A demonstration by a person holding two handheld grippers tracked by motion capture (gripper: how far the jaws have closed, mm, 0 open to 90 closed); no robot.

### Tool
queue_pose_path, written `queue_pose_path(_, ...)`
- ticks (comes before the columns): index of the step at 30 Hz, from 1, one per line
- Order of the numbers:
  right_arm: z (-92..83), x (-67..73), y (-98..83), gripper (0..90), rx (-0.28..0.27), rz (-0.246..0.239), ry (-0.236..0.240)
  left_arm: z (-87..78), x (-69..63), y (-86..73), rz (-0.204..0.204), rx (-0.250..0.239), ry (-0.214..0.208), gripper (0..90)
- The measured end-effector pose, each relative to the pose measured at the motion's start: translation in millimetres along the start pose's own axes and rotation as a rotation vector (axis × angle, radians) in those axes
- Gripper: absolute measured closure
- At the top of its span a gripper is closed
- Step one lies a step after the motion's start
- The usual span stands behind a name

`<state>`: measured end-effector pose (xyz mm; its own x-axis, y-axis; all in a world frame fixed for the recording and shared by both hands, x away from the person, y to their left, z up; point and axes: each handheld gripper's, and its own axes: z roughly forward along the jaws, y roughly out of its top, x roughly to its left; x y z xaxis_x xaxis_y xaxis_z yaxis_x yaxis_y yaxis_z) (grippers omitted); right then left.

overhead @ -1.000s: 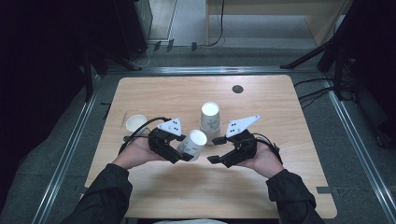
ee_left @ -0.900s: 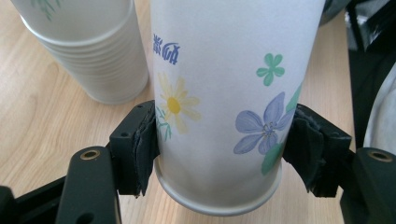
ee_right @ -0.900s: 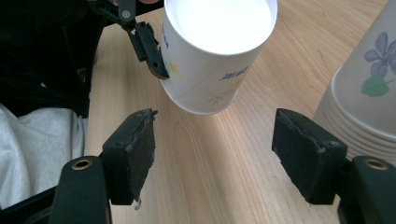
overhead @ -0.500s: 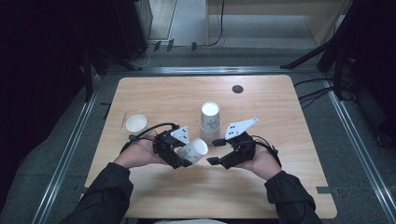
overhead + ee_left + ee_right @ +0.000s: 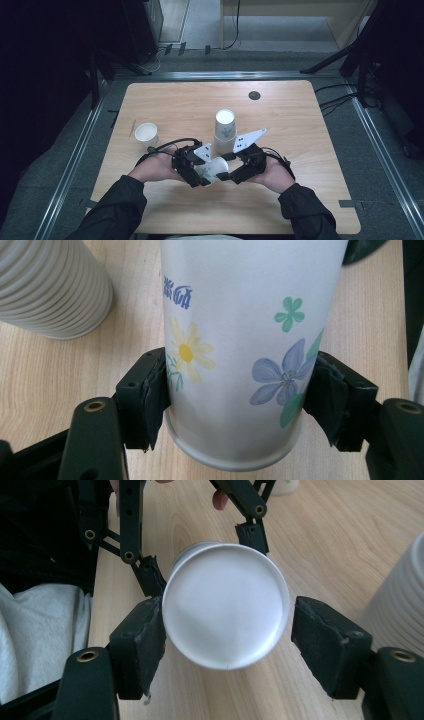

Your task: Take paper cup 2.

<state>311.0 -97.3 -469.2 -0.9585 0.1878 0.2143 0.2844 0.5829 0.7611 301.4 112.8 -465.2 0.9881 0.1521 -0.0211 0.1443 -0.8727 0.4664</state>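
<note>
Left gripper point(image 5: 235, 410) clamped on flowered paper cup point(image 5: 240, 340), cup's rim cut off, right gripper point(image 5: 227, 645) jaws apart around its base.

The stack of cups point(image 5: 224, 129) stands close ahead of my grippers, a lone cup point(image 5: 146, 134) off to my left, with bare table point(image 5: 300, 125) elsewhere around them.

We read this as a lab recording station: a bare wooden table point(image 5: 300, 200) framed by aluminium rails point(image 5: 70, 170) on grey floor, dark surroundings, cables point(image 5: 340, 100) trailing at the right, black stand legs point(image 5: 335, 60) behind, a cable port point(image 5: 254, 95) in the tabletop.
</note>
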Motion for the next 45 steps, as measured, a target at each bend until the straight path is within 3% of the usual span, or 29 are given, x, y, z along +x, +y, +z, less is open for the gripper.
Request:
queue_pose_path(18, 10.3, 2.7, 2.6, 35.0, 0.039, 0.004, 0.031, 3.0, -1.9, 1.6, 0.018, 0.006, -0.025, 28.8)
queue_pose_path(25, 1.3, 2.3, 4.3, 34.8, 0.007, -0.001, 0.021, -3.5, 2.4, -0.3, -0.019, -0.051, -0.026, 16.1)
queue_pose_path(32, -16.0, 0.9, 5.8, 34.7, -0.065, 0.002, 0.020, -15.6, 7.9, -8.7, -0.077, -0.172, -0.041, 13.8)
queue_pose_path(36, -22.5, 0.4, 6.6, 34.7, -0.085, 0.005, 0.019, -16.3, 7.1, -11.5, -0.086, -0.218, -0.033, 13.8)
queue_pose_path(39, -24.9, 0.8, 7.2, 34.7, -0.101, 0.009, 0.023, -16.8, 5.1, -10.2, -0.074, -0.227, -0.016, 13.7)
queue_pose_path(45, -25.9, 2.2, 9.0, 34.6, -0.122, 0.019, 0.052, -14.0, 2.3, -7.2, -0.065, -0.270, -0.043, 14.0)
